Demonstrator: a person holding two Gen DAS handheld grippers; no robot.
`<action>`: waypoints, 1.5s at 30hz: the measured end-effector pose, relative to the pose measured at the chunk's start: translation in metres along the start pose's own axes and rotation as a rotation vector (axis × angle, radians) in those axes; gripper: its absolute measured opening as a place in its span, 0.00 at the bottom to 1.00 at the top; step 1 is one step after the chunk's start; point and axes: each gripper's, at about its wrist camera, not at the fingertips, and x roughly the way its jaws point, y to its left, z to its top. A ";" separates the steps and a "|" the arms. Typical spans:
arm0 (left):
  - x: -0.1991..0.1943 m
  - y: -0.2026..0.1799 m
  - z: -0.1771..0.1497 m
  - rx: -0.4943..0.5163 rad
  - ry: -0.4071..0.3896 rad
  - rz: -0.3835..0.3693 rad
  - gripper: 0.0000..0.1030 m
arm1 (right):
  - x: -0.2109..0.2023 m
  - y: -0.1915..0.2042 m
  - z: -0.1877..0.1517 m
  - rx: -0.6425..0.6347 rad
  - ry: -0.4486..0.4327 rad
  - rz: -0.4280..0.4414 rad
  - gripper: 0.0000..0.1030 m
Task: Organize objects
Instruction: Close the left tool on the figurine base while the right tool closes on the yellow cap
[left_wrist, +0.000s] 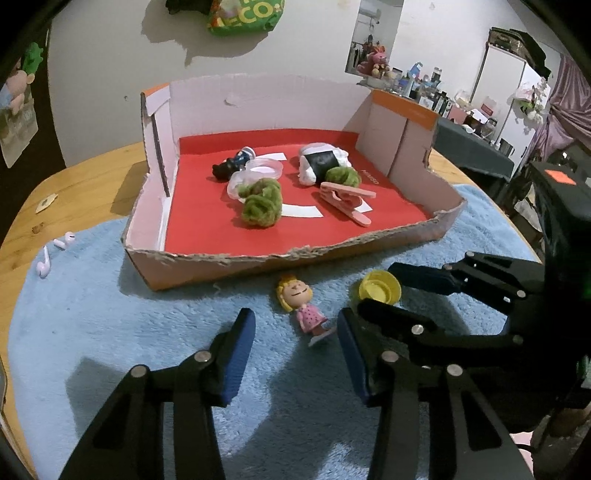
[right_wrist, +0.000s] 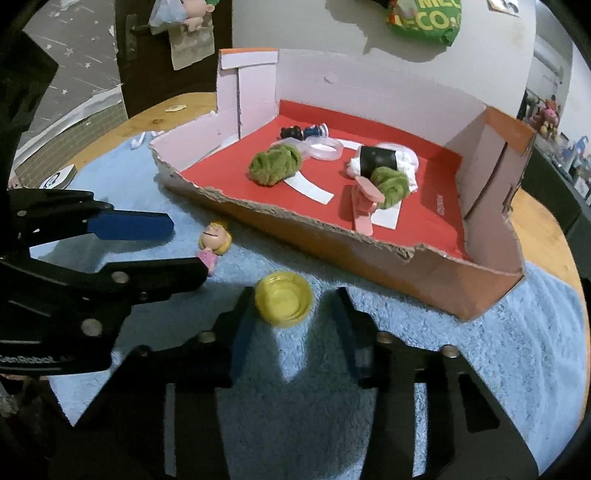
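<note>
Over a fluffy blue towel (left_wrist: 110, 332) spread on a wooden table (left_wrist: 92, 173), 2 grippers point steeply down, side by side, toward the near wall of a torn cardboard box (left_wrist: 258, 262).

The left gripper (left_wrist: 295, 350) has its blue pads on either side of a small doll figure (left_wrist: 301, 306) lying on its back on the towel. The doll has yellow hair and a pink dotted dress. Its feet sit just beside the right-hand pad (left_wrist: 349, 354), while the left-hand pad (left_wrist: 236, 354) stands clearly apart, so the jaws are partly apart and not pressing on it.

The right gripper (right_wrist: 291, 328) straddles a yellow bottle cap (right_wrist: 282, 298), which lies hollow side up on the towel at the fingertips. One finger (right_wrist: 243, 321) looks close against the cap's rim; the other stands off with towel showing between. The view is blurred, so whether the pads pinch the cap cannot be told.

Inside the box, on its red floor (left_wrist: 207, 229), lie 2 green fuzzy balls (left_wrist: 260, 206), a pink clothespin (left_wrist: 345, 201), a white bundle with a black band (left_wrist: 323, 162), a clear round lid (left_wrist: 264, 168) and a dark little figure (left_wrist: 231, 166). A pair of white earbuds (left_wrist: 51, 254) rests on the towel's left edge, well apart from the box.
</note>
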 end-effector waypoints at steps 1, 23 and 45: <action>0.001 -0.001 0.000 0.001 0.001 0.000 0.48 | 0.000 -0.002 0.000 0.010 0.001 0.008 0.32; 0.009 -0.007 -0.005 0.004 0.009 0.052 0.26 | -0.012 -0.014 -0.007 0.123 0.008 0.010 0.28; -0.027 -0.007 0.007 -0.018 -0.071 0.002 0.21 | -0.049 -0.009 0.008 0.159 -0.069 0.091 0.28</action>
